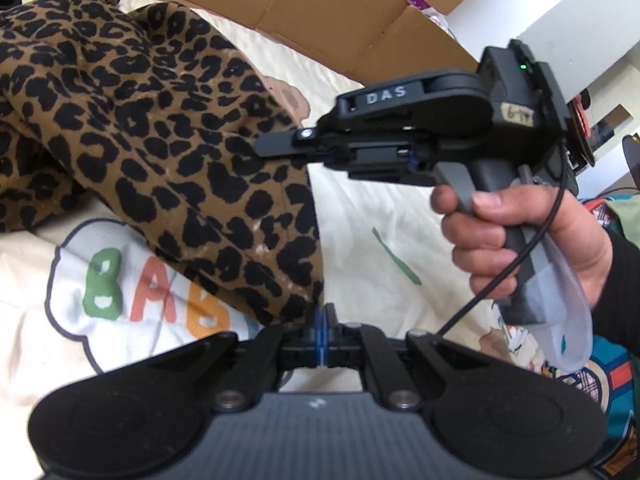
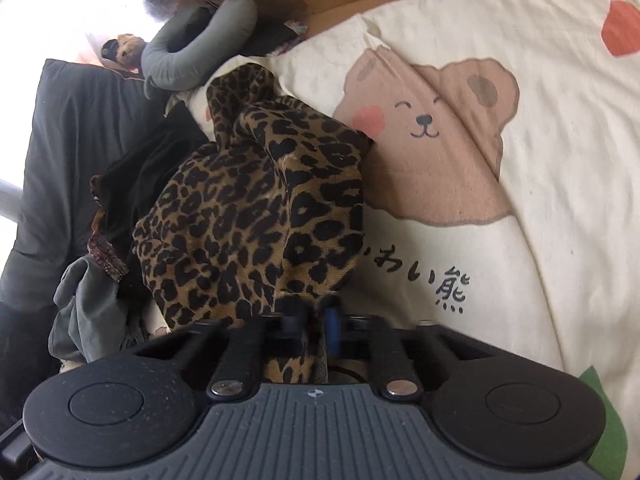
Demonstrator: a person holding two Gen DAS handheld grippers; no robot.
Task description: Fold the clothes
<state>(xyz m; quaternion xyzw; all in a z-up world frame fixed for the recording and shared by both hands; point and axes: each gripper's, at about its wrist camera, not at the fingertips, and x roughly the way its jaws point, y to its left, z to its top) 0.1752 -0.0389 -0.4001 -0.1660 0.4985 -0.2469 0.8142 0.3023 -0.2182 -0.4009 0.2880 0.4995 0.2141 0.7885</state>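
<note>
A leopard-print garment (image 1: 168, 128) lies bunched on a cream bedspread (image 1: 384, 216) and runs from the upper left down to my left gripper (image 1: 322, 320). That gripper is shut, its blue pads pinching the cloth's lower edge. In the same view a hand (image 1: 520, 236) holds my right gripper (image 1: 264, 147), whose tip is on the garment's right edge. In the right wrist view the leopard-print garment (image 2: 256, 216) rises in a heap straight ahead. My right gripper (image 2: 316, 314) is shut on it, and a strip of the cloth shows between the fingers.
The bedspread has a bear print (image 2: 428, 128) and coloured letters (image 1: 152, 292). An open cardboard box (image 1: 320, 4) stands behind the bed. A grey neck pillow (image 2: 180, 52), a small teddy (image 2: 126, 50) and dark clothes (image 2: 80, 140) lie to the left. A colourful garment (image 1: 618, 380) lies at the right.
</note>
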